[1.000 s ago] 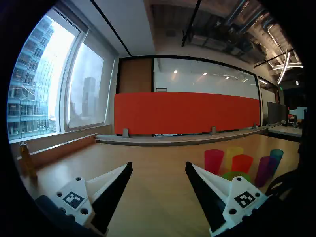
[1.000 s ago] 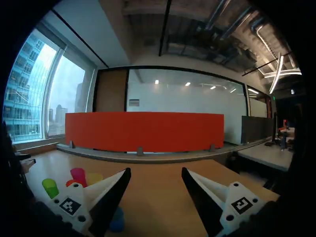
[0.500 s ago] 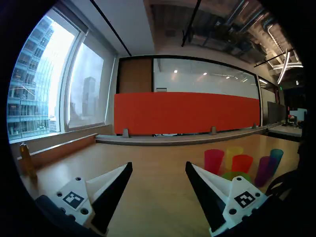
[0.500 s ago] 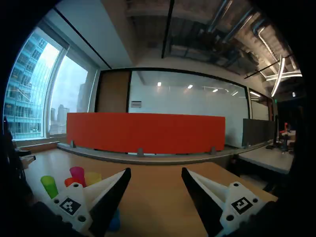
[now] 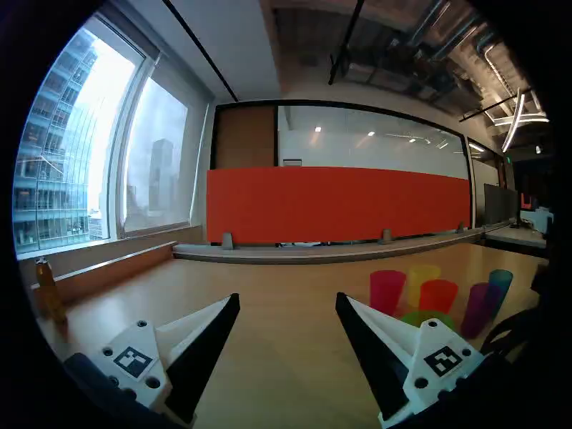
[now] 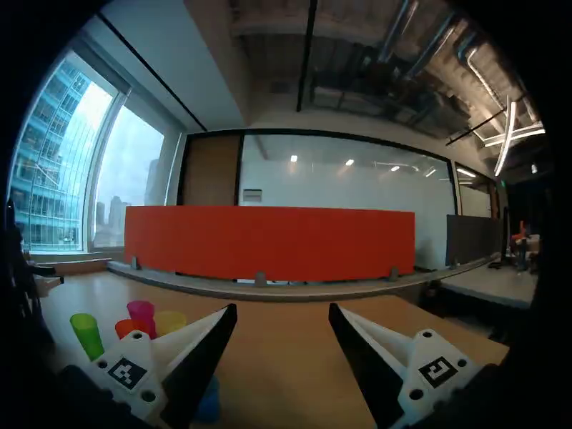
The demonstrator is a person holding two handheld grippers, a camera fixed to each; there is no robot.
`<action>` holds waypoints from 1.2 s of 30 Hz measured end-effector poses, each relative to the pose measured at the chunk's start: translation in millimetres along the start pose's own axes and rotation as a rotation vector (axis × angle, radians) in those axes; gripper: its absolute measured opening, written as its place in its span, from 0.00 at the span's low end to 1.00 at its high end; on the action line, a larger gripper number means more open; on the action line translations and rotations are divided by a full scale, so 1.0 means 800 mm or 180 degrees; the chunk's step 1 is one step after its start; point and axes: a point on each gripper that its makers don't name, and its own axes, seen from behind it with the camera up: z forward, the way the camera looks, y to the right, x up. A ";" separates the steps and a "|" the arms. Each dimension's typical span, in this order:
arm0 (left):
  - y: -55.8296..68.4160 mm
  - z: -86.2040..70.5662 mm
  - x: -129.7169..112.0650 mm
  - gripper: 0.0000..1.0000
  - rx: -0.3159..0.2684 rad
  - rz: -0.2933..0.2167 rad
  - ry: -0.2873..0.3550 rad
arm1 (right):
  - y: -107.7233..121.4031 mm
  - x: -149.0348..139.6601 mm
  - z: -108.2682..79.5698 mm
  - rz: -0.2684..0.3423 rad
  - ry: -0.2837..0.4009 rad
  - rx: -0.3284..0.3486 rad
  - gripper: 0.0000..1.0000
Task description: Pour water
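In the left gripper view, a cluster of several translucent plastic cups stands on the wooden table at the right: a pink cup (image 5: 387, 291), a yellow cup (image 5: 422, 280), a red cup (image 5: 437, 295), a purple cup (image 5: 477, 307) and a teal cup (image 5: 500, 283). My left gripper (image 5: 287, 314) is open and holds nothing, left of the cups. In the right gripper view the same cups sit low at the left: a green cup (image 6: 87, 334), a pink cup (image 6: 141, 314), a yellow cup (image 6: 170, 322). My right gripper (image 6: 282, 322) is open over bare table, to the right of them.
A long orange partition (image 5: 336, 204) runs along the table's far edge. Tall windows fill the left side. A small amber bottle (image 5: 47, 287) stands on the window ledge at far left. Other desks (image 6: 493, 275) lie to the right.
The right gripper has tilted slightly upward, so the cups and table sit lower in its view. The left gripper has stayed still.
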 end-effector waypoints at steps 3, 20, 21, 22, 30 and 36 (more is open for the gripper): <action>0.000 0.000 0.000 1.00 0.0000 0.0000 0.0000 | 0.000 -0.007 0.003 0.0031 0.0019 -0.0027 0.99; 0.000 0.000 0.000 1.00 0.0000 0.0001 0.0000 | 0.003 -0.062 0.010 0.0054 -0.0155 -0.0047 0.99; 0.000 0.000 0.000 1.00 0.0000 0.0001 0.0000 | 0.004 -0.064 0.011 0.0056 -0.0164 -0.0052 0.99; 0.000 0.000 0.000 1.00 0.0000 0.0001 0.0000 | 0.005 -0.066 0.012 0.0064 -0.0172 -0.0053 0.99; 0.000 0.000 0.000 1.00 0.0001 0.0001 0.0001 | 0.006 -0.077 0.015 0.0065 -0.0236 -0.0057 0.99; 0.000 0.000 0.000 1.00 0.0001 0.0001 0.0000 | 0.007 -0.081 0.017 0.0061 -0.0282 -0.0069 0.99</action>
